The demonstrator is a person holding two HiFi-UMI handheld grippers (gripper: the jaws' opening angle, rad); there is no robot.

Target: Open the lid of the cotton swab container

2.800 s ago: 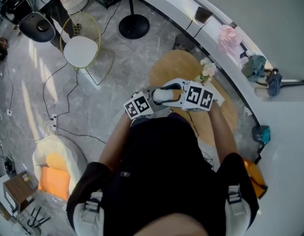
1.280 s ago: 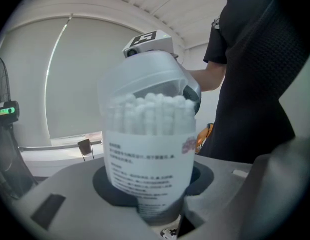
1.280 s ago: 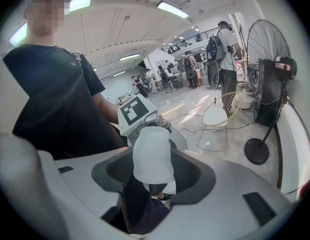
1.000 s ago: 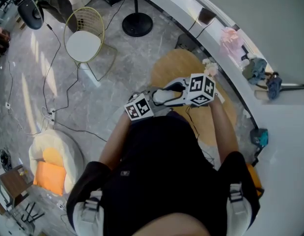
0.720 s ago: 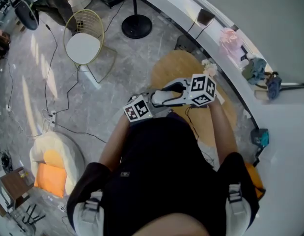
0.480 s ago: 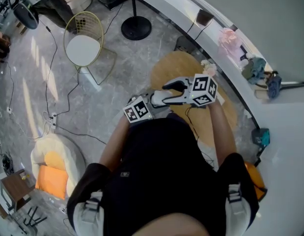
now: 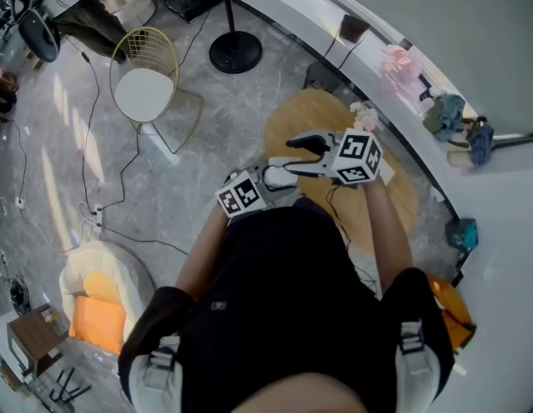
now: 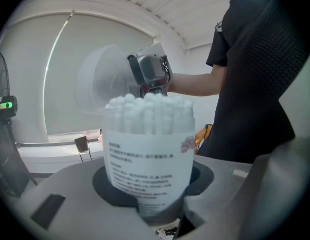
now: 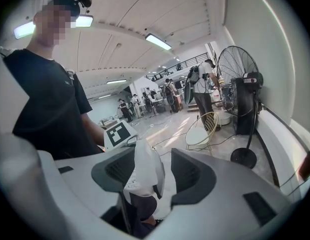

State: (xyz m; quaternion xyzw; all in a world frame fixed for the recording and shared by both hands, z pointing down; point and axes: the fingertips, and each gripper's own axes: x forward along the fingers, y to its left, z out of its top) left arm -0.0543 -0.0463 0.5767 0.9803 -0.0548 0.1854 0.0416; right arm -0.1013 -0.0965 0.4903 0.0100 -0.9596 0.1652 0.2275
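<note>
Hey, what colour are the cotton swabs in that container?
White; the cotton swabs in the container show best in the left gripper view.

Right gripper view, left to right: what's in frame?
person in a black shirt → lid → wire chair → standing fan

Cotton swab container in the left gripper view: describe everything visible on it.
The clear round plastic cotton swab container stands upright, gripped low on its body between the left gripper's grey jaws. A white label with small dark print wraps its wall. It is packed with white cotton swabs, their tips above the open rim. Its translucent round lid is off, apart behind it.
</note>
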